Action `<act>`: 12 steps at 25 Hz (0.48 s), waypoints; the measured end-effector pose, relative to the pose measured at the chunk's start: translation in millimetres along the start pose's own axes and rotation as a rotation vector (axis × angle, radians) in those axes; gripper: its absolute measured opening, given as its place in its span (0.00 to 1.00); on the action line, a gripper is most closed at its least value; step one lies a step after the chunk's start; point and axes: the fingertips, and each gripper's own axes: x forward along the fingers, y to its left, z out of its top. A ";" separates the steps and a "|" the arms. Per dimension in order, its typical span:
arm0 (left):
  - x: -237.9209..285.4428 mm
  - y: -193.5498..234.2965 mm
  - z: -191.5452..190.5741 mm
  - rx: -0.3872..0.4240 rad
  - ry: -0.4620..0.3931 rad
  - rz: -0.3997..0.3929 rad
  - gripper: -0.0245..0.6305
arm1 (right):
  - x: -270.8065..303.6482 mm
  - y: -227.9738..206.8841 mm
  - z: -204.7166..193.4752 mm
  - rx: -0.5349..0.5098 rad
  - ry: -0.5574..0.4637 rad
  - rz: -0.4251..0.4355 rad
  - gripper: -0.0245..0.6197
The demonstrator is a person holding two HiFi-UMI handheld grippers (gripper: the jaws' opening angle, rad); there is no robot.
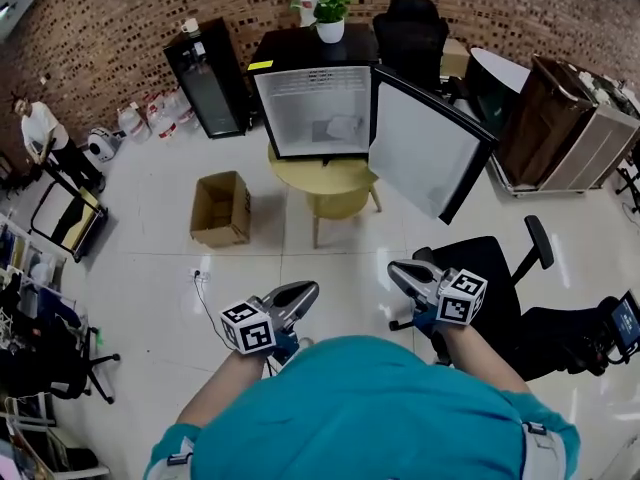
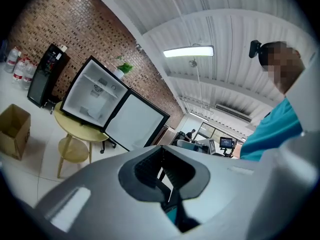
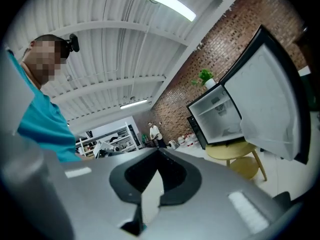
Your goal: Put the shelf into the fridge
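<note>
Left claw [image 1: 310,290] and right claw [image 1: 396,270]: both pressed together, empty; shelf not made out in any view; fridge [image 1: 315,108] open on counter [image 1: 340,175] ahead; risk: your right claw clipping its swung door [image 1: 425,148].

No text or label here is legible.

A teal short-sleeved shirt [image 1: 370,408] covers the person, whose smooth grey left gripper [image 1: 308,289] and right gripper [image 1: 396,269] each bear a white cube [image 1: 248,328] with black square markers.
</note>
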 end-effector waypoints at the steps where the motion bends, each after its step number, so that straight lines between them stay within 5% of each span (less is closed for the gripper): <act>1: -6.1 -5.0 -2.3 -0.001 -0.008 0.010 0.04 | -1.9 7.9 -2.5 -0.007 0.006 0.012 0.04; 8: -60.2 -28.3 -3.1 0.006 -0.039 0.013 0.04 | 15.0 63.3 -11.3 -0.020 0.013 0.035 0.04; 12: -134.0 -35.8 2.0 0.023 -0.065 0.012 0.04 | 48.5 109.0 -28.8 -0.015 0.002 0.012 0.04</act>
